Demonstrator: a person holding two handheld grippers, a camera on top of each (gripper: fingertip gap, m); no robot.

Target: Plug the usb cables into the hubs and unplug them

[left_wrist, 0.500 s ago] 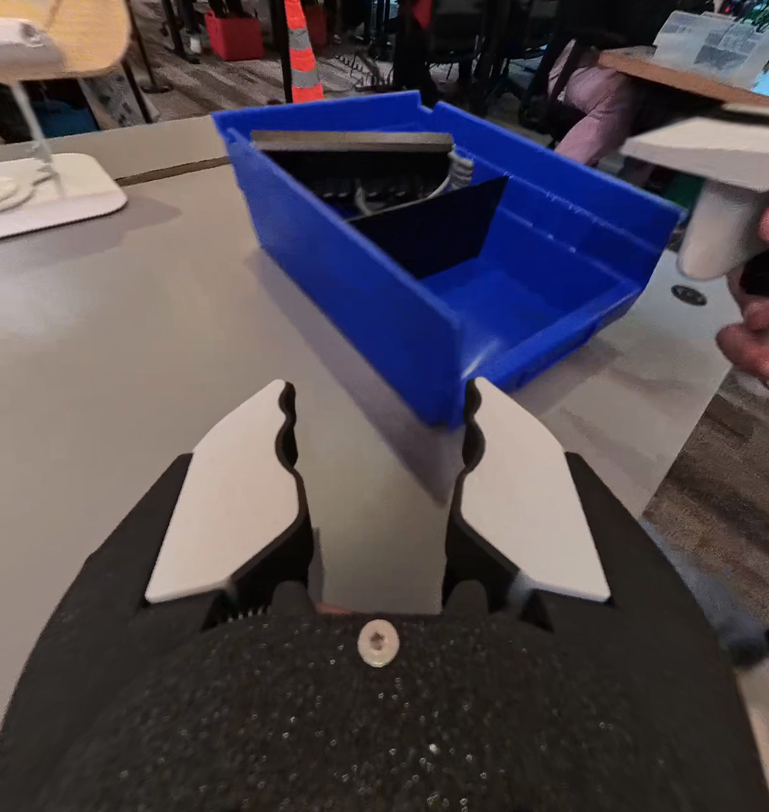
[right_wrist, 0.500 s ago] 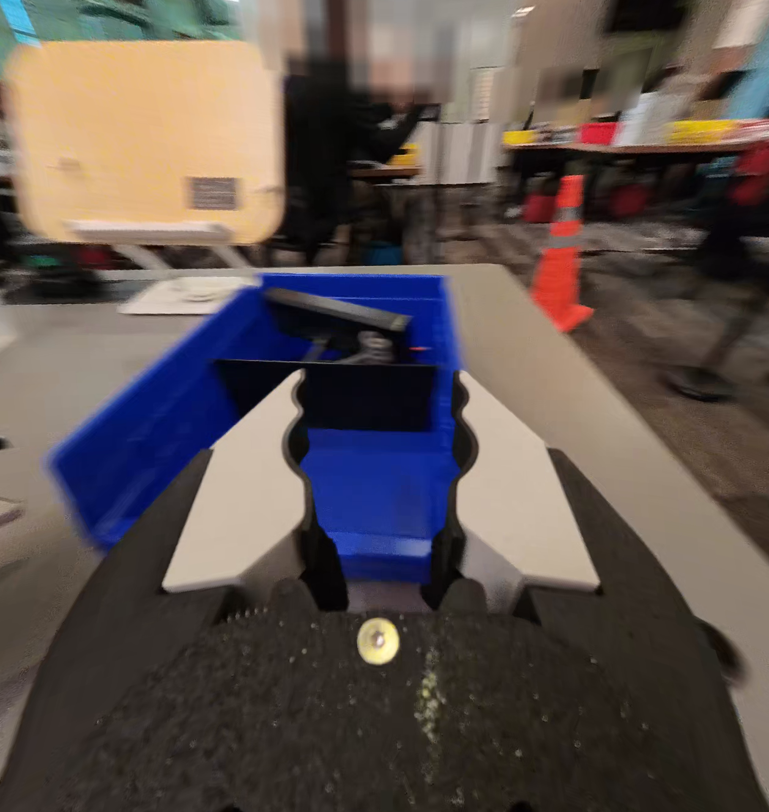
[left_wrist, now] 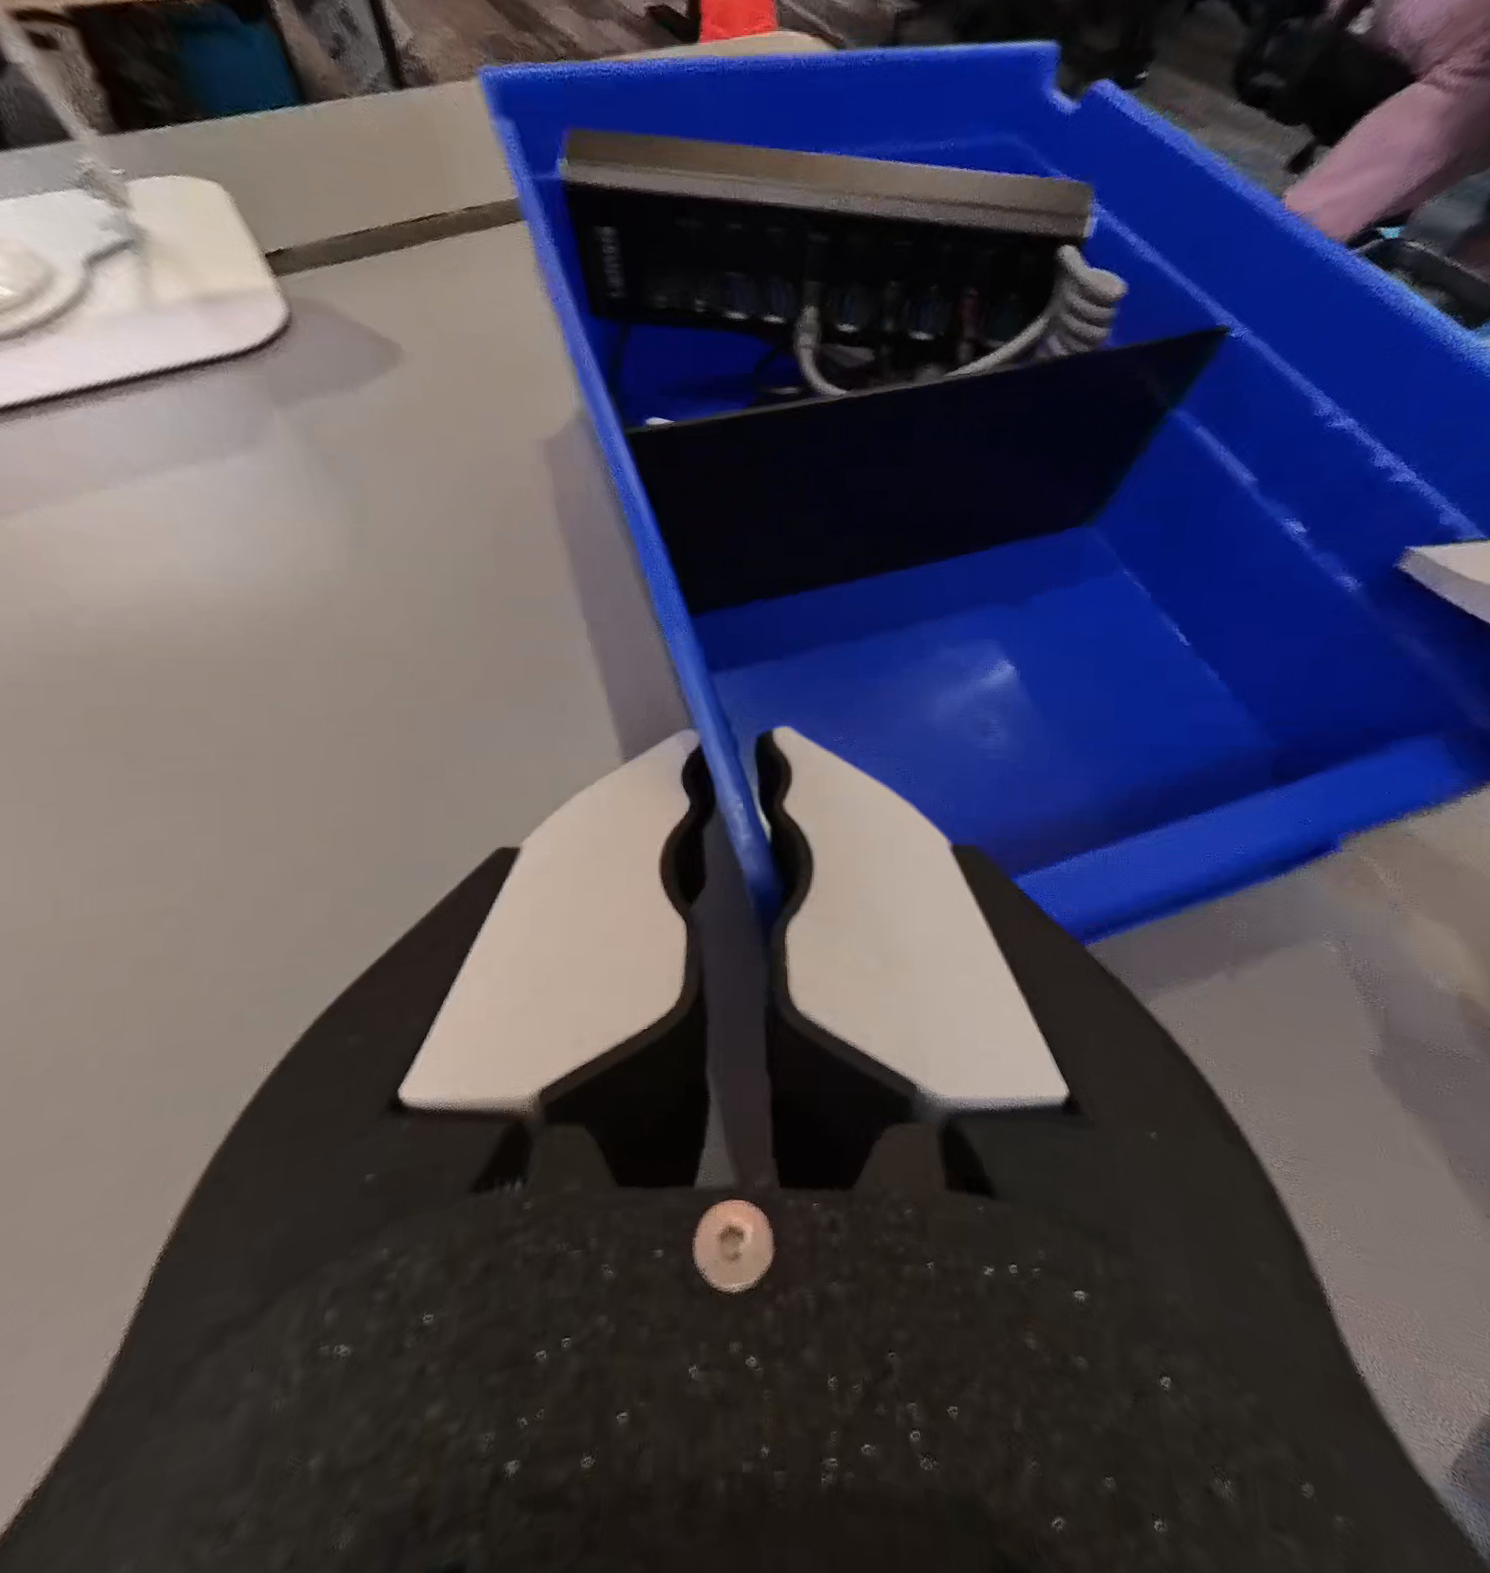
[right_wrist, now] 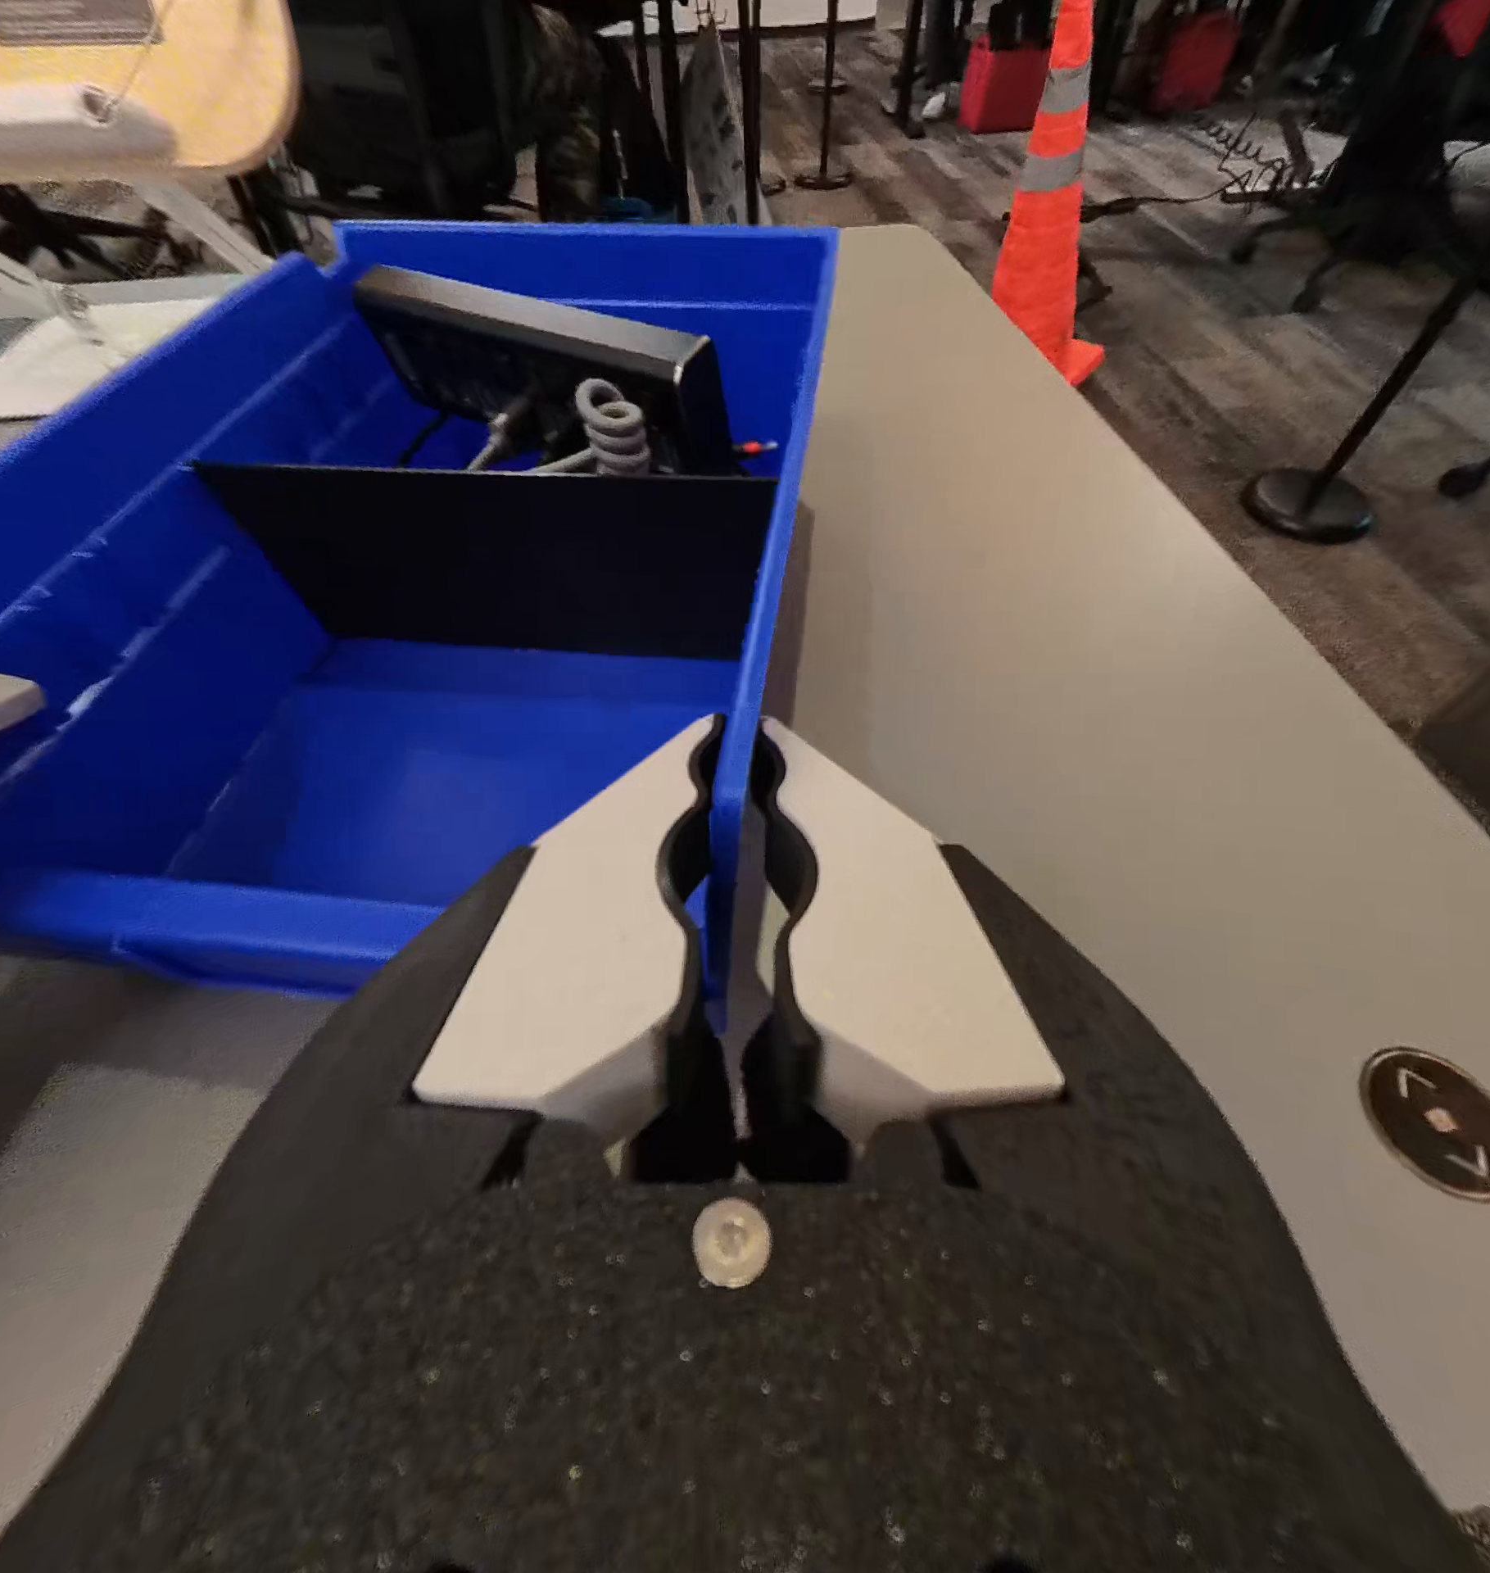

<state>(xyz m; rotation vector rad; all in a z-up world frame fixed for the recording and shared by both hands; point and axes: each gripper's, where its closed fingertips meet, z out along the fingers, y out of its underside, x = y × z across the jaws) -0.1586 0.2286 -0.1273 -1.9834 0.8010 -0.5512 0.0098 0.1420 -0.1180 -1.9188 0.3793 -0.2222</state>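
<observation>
We find the left gripper (left_wrist: pixel 737 757) and right gripper (right_wrist: pixel 737 723) each pinching a side wall of the blue bin (right_wrist: pixel 128 528) on the counter (right_wrist: pixel 1065 596), its hub (right_wrist: pixel 537 357) and springy coiled cable (right_wrist: pixel 618 426) at 12 o'clock behind the divider (right_wrist: pixel 486 553); light, rigid goods, best gripped at the plug.

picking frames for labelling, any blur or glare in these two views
Left wrist view: sharp on the left gripper and blue bin, glare patch on its floor, right edge smeared. Right wrist view: right gripper crisp, bin's near-left corner and background slightly blurred.
</observation>
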